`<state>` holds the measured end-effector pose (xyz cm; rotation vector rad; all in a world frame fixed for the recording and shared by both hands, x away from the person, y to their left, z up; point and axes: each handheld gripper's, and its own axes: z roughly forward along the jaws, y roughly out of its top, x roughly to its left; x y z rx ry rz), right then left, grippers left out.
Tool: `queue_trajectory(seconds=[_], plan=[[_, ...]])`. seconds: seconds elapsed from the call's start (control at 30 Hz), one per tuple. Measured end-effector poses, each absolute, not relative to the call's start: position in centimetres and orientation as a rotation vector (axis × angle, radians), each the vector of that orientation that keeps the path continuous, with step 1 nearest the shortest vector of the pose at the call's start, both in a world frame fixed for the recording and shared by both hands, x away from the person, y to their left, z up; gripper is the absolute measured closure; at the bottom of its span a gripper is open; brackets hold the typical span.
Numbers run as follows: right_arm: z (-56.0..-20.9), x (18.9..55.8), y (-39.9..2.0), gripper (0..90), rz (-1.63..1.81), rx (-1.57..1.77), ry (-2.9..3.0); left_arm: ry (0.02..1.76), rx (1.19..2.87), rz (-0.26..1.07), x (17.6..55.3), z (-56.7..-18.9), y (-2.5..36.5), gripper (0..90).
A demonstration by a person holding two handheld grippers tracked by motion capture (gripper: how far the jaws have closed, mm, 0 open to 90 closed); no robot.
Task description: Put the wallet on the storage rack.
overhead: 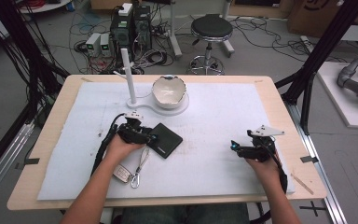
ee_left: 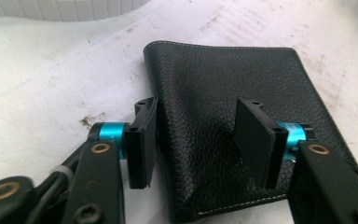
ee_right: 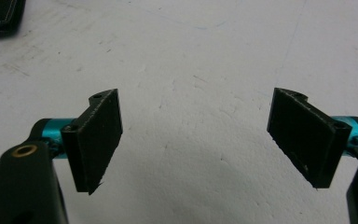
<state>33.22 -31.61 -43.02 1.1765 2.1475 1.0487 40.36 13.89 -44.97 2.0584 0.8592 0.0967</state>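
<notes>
White padding covers the worktop (overhead: 51, 186); the wallet (ee_left: 223, 93) lies flat left of centre, its near edge pinched and buckling in the left claw (ee_left: 200, 140). Right claw (ee_right: 196, 140) rests wide, unloaded

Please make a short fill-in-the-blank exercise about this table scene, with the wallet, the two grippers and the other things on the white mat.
1. The left gripper has its jaws on a black leather ____.
2. The right gripper has its jaws ____ above the bare white mat.
3. Behind the wallet a white ____ sits on a white stand.
4. A car key lies on the mat beside the person's ____ forearm.

Missing words: wallet; open; bowl; left
</notes>
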Motion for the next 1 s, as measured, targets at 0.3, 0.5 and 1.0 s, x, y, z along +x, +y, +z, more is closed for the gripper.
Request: queue_trajectory(seconds=[0.3, 0.5, 1.0], plan=[[-43.0, 33.2, -31.0, 18.2, 1.017, 1.142, 2.165, 0.792, 2.092, 0.164, 40.1, -44.5, 13.9, 70.4], [-42.9, 33.2, -30.7, 18.2, 1.014, 1.133, 2.168, 0.775, 2.102, 0.217, 39.7, -44.3, 13.8, 77.3], [-42.8, 33.4, -30.3, 18.2, 1.022, 1.105, 2.176, 0.698, 2.003, 0.39, 38.1, -40.3, 14.3, 81.9]])
